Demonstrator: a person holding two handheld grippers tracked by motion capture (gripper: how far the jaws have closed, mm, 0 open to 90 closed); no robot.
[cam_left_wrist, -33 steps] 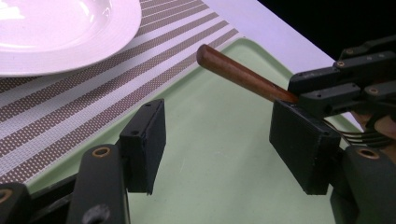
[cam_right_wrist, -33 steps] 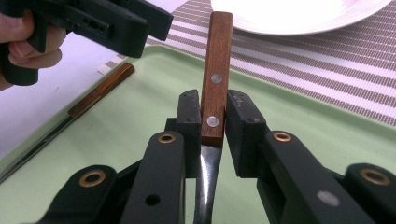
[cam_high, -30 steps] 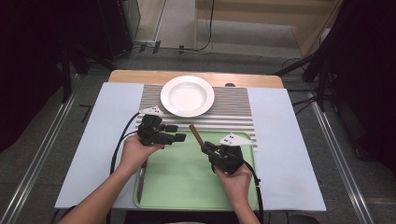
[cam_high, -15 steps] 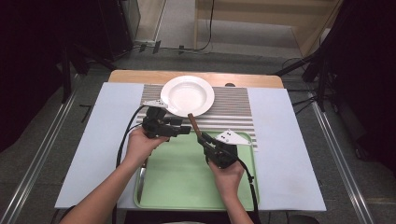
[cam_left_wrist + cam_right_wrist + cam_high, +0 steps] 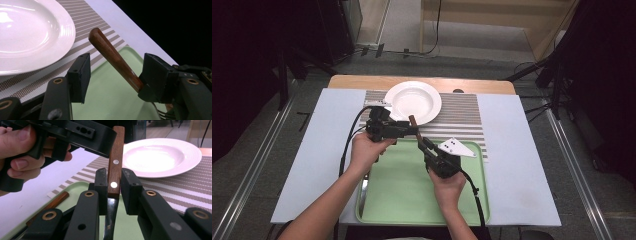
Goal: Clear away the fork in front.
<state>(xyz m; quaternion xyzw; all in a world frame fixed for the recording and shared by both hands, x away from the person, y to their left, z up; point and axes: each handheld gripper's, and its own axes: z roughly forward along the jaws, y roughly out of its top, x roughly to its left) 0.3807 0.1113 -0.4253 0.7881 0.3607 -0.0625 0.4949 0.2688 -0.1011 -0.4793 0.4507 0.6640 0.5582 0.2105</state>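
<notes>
A person sits at a table covered with a pale cloth, holding a two-jaw gripper in each hand over a green tray. The right gripper is pinching a piece of cutlery with a wooden handle — its jaws press on the lower end of the handle, near a metal rivet, and the handle rises upright between them in the right gripper view. In the left gripper view fork tines show below the right gripper's jaws. The left gripper reaches in from the side, its jaws spread with the upper part of the handle between them; they have just been closing a little, but the pads do not press on the wood. Beyond the tray, a white plate rests on a striped placemat. A second wooden-handled utensil lies on the tray near its left edge.
</notes>
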